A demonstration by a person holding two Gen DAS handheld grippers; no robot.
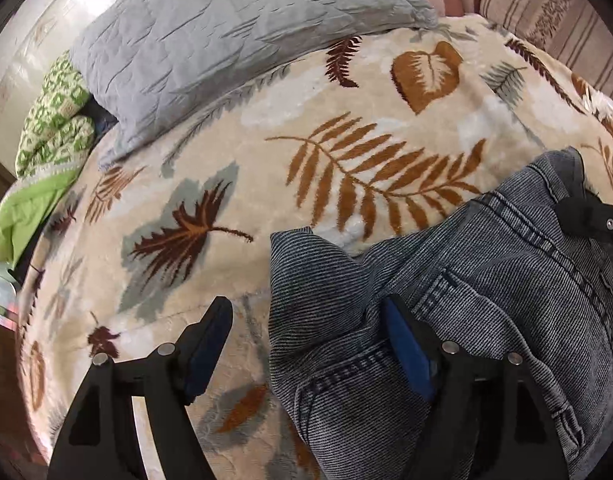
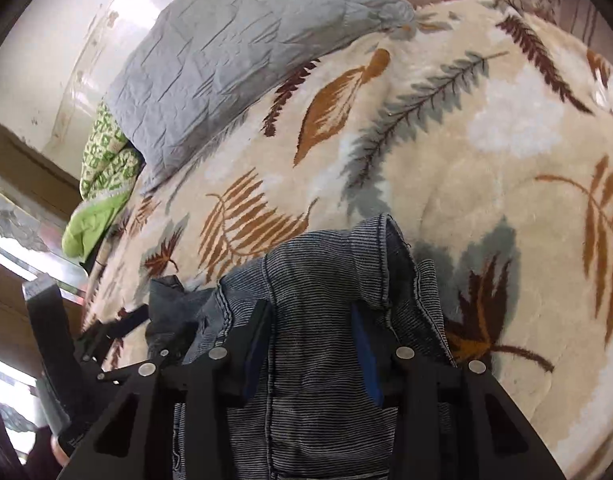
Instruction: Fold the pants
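While the pants [image 1: 446, 320] lie bunched on the leaf-print blanket [image 1: 266, 184], the coming fold turns on one relation: in the left wrist view the denim spreads from 6 o'clock toward 2 o'clock, and only its near edge enters the left gripper [image 1: 310, 312], whose fingers stand wide apart, one over blanket, one over cloth, grasping nothing. In the right wrist view the right gripper [image 2: 314, 316] points toward 12 o'clock with a raised fold between its parted fingers; whether the pads bite cannot be told. A grey pillow [image 2: 242, 60] lies at 11 o'clock, well apart.
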